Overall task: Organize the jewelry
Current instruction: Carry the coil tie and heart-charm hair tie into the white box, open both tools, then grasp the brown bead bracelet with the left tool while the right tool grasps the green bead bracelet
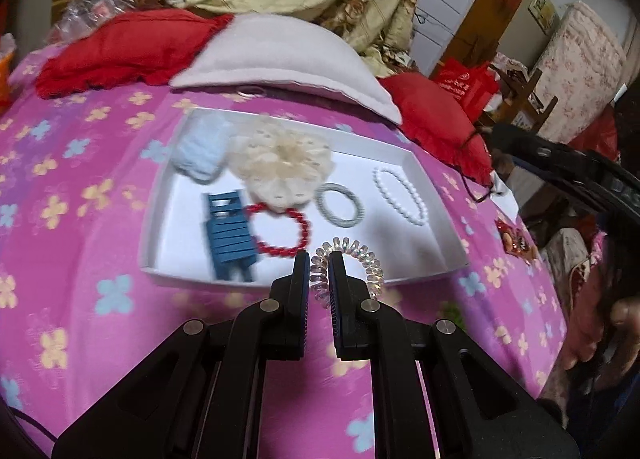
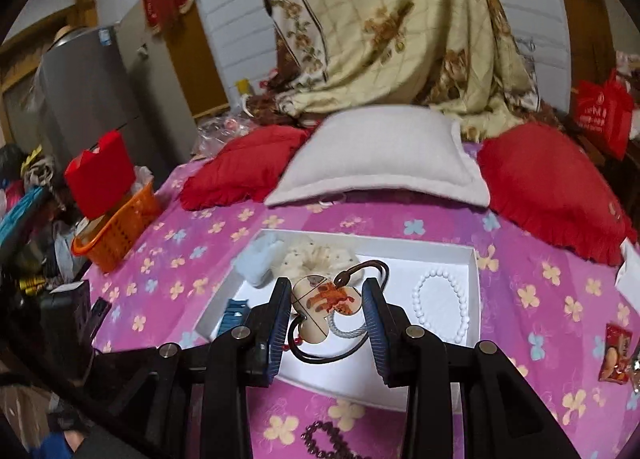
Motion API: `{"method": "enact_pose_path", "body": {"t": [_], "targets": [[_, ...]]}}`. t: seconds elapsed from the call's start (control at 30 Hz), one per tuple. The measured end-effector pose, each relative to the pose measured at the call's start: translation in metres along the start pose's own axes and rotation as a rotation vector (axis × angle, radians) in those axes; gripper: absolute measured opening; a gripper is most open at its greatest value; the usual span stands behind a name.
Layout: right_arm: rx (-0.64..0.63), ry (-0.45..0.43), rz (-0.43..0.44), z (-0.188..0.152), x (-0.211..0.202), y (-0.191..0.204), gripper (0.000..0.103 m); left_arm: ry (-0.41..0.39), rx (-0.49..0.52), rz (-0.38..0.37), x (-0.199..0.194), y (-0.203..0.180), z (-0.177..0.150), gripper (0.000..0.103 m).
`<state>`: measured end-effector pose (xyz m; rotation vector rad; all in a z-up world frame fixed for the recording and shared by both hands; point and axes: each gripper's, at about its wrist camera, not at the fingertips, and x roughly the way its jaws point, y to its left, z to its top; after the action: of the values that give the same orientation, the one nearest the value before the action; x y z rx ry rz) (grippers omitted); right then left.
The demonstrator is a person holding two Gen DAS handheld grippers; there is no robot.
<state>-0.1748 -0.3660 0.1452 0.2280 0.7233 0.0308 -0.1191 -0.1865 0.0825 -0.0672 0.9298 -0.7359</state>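
A white tray [image 1: 432,195] lies on the pink flowered bedspread. It holds a blue hair clip [image 1: 230,235], a red bead bracelet [image 1: 280,231], a grey hair tie [image 1: 338,205], a white bead bracelet [image 1: 400,195], a cream scrunchie [image 1: 280,159] and a light blue item [image 1: 200,151]. My left gripper [image 1: 320,259] is shut on a clear spiral hair tie [image 1: 360,263] over the tray's near edge. My right gripper [image 2: 326,299] is open above the tray [image 2: 474,259]. A cream pendant [image 2: 324,305] with a red picture and dark cord shows between its fingers; whether they touch it is unclear.
A dark bead bracelet [image 2: 328,439] lies on the bedspread in front of the tray. A white pillow [image 2: 380,155] and red cushions [image 2: 552,187] lie behind it. An orange basket [image 2: 116,235] stands at the left bed edge. Snack packets [image 2: 616,355] lie at the right.
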Motion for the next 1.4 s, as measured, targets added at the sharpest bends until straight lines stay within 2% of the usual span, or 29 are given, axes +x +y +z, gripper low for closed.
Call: {"method": "enact_pose_path", "body": {"t": [0.13, 0.27, 0.47, 0.53, 0.6, 0.67, 0.77, 0.87, 0.93, 1.0, 1.17, 1.4], "targets": [[0.044, 0.088, -0.052, -0.010, 0.042, -0.026, 0.035, 0.049, 0.060, 0.043, 0.035, -0.021, 0.006, 0.008], [0.117, 0.142, -0.055, -0.026, 0.072, -0.051, 0.035, 0.118, 0.028, 0.039, 0.071, -0.019, 0.014, 0.008], [0.154, 0.184, -0.060, -0.038, 0.103, -0.066, 0.035, 0.144, 0.011, 0.071, 0.093, -0.011, 0.018, 0.008], [0.182, 0.184, -0.048, -0.039, 0.107, -0.071, 0.037, 0.150, 0.003, 0.063, 0.094, -0.008, 0.018, 0.012], [0.203, 0.182, -0.045, -0.040, 0.108, -0.072, 0.049, 0.149, 0.003, 0.042, 0.093, -0.007, 0.017, 0.024], [0.203, 0.158, -0.041, -0.039, 0.097, -0.071, 0.049, 0.138, 0.006, 0.025, 0.085, -0.008, 0.017, 0.030], [0.202, 0.122, -0.036, -0.043, 0.073, -0.070, 0.049, 0.123, 0.000, -0.001, 0.064, -0.010, 0.015, 0.030], [0.196, 0.084, -0.037, -0.060, 0.032, -0.073, 0.051, 0.098, -0.014, -0.008, 0.034, -0.012, 0.005, 0.033], [0.202, 0.070, -0.048, -0.073, 0.012, -0.077, 0.060, 0.087, -0.015, -0.006, 0.021, -0.014, -0.005, 0.035], [0.217, 0.051, -0.059, -0.091, -0.008, -0.084, 0.061, 0.091, 0.002, -0.009, 0.014, -0.020, -0.019, 0.035], [0.228, 0.032, -0.095, -0.121, -0.030, -0.099, 0.061, 0.179, 0.111, 0.030, 0.034, -0.050, -0.050, 0.035], [0.270, 0.010, -0.033, -0.120, -0.031, -0.110, 0.062, 0.234, 0.169, 0.061, 0.074, -0.073, -0.060, 0.035]]}}
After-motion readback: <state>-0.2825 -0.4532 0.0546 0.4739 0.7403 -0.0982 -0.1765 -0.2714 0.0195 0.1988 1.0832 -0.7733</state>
